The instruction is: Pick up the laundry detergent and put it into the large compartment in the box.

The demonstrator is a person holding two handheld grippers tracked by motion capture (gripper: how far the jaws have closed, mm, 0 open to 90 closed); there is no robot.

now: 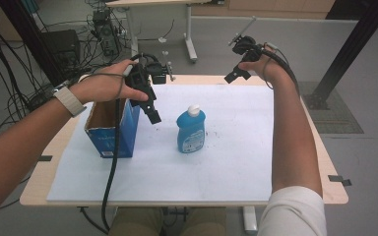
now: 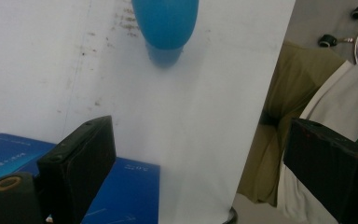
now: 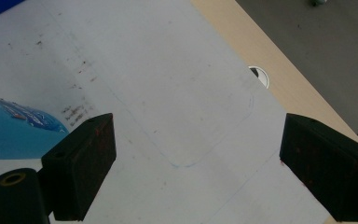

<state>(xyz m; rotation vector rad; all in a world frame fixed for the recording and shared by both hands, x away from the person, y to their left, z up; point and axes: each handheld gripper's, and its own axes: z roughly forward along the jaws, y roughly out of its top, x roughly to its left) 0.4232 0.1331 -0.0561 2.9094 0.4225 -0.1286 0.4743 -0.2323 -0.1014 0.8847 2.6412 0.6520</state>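
A blue bottle with a white cap stands upright near the middle of the white sheet. To its left stands a blue cardboard box with an open top. My left gripper hangs above the box's right edge, open, jaws pointing down toward the bottle. In the left gripper view, the left gripper has nothing between its jaws, with the bottle ahead and the box below. My right gripper is held over the table's far edge, open. In the right gripper view the right gripper is empty, with the bottle at left.
The wooden table edge has a round cable hole beyond the sheet. A faint blue outline is drawn on the sheet. On the floor behind are cables and equipment, another desk's legs and a black post.
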